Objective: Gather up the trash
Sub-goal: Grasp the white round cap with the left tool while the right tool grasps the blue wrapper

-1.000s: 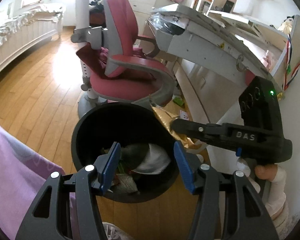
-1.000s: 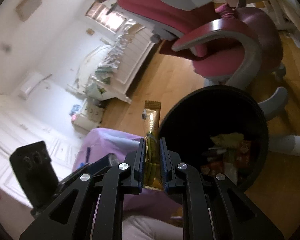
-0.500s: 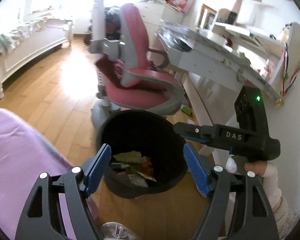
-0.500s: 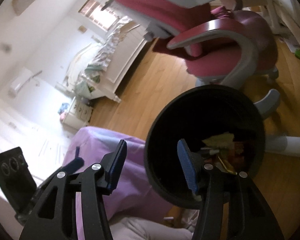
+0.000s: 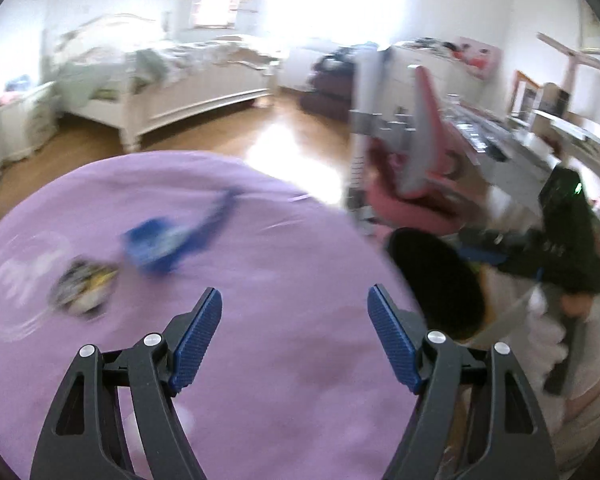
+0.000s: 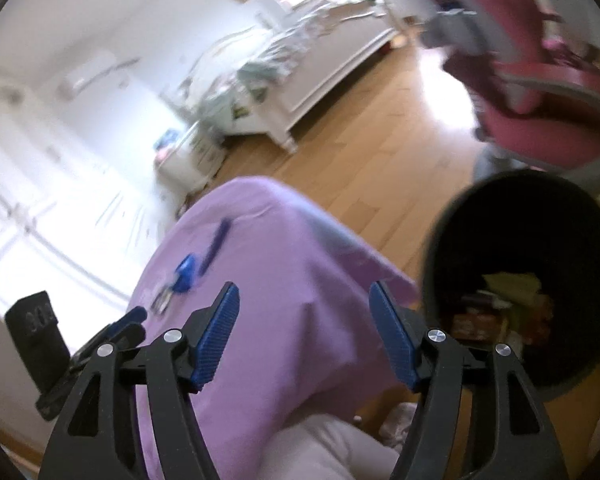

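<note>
My left gripper (image 5: 294,334) is open and empty above a purple cloth-covered table (image 5: 260,360). On the cloth lie a blurred crumpled wrapper (image 5: 80,290) and a blue object (image 5: 156,246) with a dark blue pen (image 5: 216,220) beside it, far left of the fingers. My right gripper (image 6: 304,334) is open and empty over the table's edge. The black trash bin (image 6: 528,272), with wrappers inside, stands to its right on the floor. The bin also shows in the left wrist view (image 5: 436,280). The right gripper shows there too (image 5: 556,256).
A pink desk chair (image 5: 416,168) stands behind the bin, with a white desk (image 5: 540,136) to its right. A white bed (image 5: 180,84) is across the wooden floor (image 6: 380,152). The views are motion-blurred.
The right gripper opened and let the gold wrapper go into the bin. Both grippers then swung left, away from the bin and over the purple table.
</note>
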`<state>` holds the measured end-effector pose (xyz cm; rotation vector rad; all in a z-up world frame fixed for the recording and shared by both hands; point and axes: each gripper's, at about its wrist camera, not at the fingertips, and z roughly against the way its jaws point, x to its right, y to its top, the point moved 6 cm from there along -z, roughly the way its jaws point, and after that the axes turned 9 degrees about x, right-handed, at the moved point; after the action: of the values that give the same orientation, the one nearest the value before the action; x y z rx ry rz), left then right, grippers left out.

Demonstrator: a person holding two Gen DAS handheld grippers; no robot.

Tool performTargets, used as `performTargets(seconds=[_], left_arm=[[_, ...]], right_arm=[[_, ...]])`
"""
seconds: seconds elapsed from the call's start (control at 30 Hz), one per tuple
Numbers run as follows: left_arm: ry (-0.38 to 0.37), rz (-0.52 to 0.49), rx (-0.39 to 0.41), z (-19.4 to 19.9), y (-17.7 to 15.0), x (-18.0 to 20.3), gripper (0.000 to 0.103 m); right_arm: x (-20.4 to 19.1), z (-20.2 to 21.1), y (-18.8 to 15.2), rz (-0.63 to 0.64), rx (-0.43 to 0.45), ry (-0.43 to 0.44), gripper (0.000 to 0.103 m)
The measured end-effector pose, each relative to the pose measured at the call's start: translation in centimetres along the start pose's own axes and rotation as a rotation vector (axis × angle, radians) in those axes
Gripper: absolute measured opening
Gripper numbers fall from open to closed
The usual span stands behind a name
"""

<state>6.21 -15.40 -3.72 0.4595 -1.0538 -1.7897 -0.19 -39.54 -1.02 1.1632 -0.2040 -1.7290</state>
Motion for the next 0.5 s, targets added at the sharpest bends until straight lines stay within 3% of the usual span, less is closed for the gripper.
performTargets(seconds=[0.17,0.43,0.47,0.5], left_arm=[[0.095,0.003,-0.044,2.6,-2.8,-4.4,0.075],[0.13,-0.022,-0.125,2.6,-5.1,-6.5,0.074],[0.132,-0.022,-0.131,2.5,-5.2,-6.7,0.072],[0.127,-0.018,-0.14,2.3,-5.5,-6.9,0.064]], right_arm=[[-7.1,-4.2,-1.3,0.122,-0.08,0.065,0.068],[-17.8,-12.4,-3.5,0.352,-0.195,0.108,0.069],[-18.8,-13.7,-3.8,0.382,-0.207,0.103,0.069],[-19.6,-14.8,-4.0,0.408,-0.217,0.094,0.069]])
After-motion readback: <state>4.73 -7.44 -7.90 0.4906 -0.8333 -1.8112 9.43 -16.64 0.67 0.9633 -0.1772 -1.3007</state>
